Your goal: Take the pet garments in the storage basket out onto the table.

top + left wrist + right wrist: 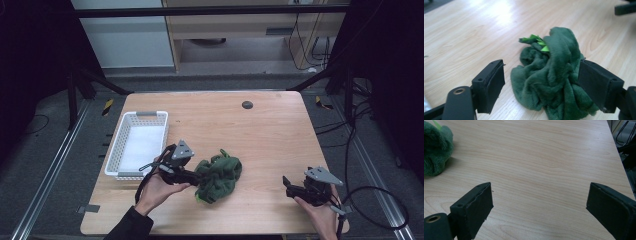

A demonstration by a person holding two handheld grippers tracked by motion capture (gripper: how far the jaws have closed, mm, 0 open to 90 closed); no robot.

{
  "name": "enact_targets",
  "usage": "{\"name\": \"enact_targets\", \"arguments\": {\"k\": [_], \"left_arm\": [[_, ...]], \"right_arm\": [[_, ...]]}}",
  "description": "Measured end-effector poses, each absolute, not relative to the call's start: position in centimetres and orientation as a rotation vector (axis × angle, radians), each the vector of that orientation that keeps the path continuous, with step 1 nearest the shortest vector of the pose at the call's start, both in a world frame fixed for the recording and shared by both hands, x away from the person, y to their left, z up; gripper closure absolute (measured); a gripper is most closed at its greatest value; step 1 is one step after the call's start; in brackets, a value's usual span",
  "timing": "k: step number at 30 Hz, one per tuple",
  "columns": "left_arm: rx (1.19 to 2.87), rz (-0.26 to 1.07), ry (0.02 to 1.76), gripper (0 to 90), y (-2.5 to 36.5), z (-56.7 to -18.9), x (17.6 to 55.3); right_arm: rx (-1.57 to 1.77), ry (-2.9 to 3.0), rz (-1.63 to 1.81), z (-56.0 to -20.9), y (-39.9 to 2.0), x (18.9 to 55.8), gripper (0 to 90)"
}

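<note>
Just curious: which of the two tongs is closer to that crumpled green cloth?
The left. The left tongs are right at the green cloth, open, with cloth between their jaws. The right tongs sit well off to its right, over bare table.

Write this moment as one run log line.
left gripper: open beside green cloth | right gripper: open, nothing between | basket: white
</note>
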State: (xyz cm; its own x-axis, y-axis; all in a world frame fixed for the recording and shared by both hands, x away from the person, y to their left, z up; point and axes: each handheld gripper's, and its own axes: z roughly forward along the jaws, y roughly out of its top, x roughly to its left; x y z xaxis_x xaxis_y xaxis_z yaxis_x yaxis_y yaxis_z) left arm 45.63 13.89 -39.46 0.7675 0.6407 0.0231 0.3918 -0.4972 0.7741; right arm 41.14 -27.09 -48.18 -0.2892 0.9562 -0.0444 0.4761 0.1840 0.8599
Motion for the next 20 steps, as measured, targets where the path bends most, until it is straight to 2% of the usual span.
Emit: {"name": "enact_targets", "arguments": {"k": [20], "left_arm": [[1.922, 0.475, 0.946, 27.3, 20.3, -42.2, 42.7]], "right_arm": [[1.344, 1.865, 1.025, -48.3, -27.1, 41.0, 6.6]]}}
